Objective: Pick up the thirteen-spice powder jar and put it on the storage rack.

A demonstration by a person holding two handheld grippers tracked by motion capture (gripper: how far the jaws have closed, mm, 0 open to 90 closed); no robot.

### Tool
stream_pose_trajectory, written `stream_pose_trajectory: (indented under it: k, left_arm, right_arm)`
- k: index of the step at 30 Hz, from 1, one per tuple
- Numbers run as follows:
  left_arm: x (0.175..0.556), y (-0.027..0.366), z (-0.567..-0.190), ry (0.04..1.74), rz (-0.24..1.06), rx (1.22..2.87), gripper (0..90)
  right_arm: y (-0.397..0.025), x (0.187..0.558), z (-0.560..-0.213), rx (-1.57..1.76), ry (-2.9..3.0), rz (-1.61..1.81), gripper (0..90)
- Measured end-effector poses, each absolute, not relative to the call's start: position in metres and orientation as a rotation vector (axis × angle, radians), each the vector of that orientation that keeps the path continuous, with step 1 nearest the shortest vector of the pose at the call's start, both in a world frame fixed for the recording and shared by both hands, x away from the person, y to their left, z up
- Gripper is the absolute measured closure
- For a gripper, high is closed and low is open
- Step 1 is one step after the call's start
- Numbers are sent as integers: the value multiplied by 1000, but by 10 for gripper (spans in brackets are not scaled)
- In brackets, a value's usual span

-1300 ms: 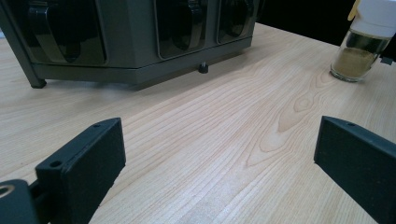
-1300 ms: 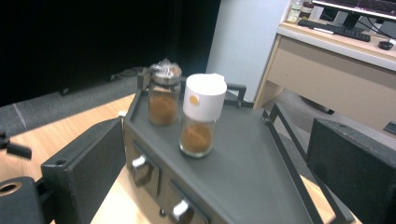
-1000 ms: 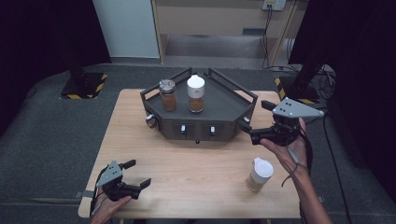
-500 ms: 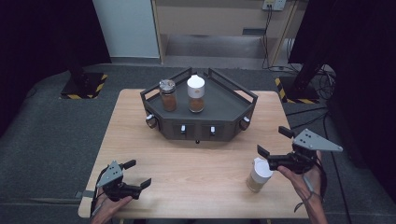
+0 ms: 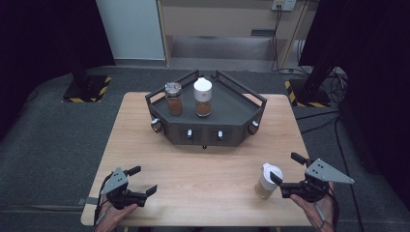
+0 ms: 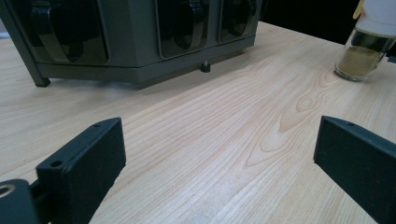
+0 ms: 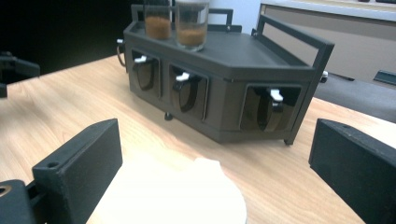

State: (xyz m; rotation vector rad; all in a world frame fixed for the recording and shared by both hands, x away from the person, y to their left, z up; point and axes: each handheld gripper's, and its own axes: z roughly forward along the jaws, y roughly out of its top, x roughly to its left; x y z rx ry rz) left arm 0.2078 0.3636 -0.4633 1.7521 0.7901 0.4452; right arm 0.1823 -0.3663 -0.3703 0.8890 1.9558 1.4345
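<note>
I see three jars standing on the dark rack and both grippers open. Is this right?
Not quite. The high view shows two jars on the rack; the third jar stands on the table, by the right gripper. Both grippers are open, as the left gripper shows.

Light wood tabletop [image 5: 145,130], visible grain, rectangular, sits on grey carpet-like floor [image 5: 53,140]. Dark curtains [image 5: 43,34] at both sides, very dim there. Back wall: pale panel [image 5: 130,26] at left-centre, beige cabinet [image 5: 217,17] beside it with a recessed grey ledge below. Wall socket [image 5: 284,4] top right, cables dropping from it. Two black stand bases with yellow-black hazard tape: one far left [image 5: 87,89], one far right [image 5: 309,92], loose cables [image 5: 333,77] bunched on the floor near the right one. Lighting even over the tabletop, falls off at the edges.
</note>
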Motion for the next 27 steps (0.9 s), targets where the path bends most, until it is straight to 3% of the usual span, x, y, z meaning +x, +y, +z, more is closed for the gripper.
stream_pose_trajectory:
  k: [27]
  left_arm:
    - [207,364,-463,750,447,1749,10]
  right_arm:
    - [-378,166,-415,906,1988,1450,32]
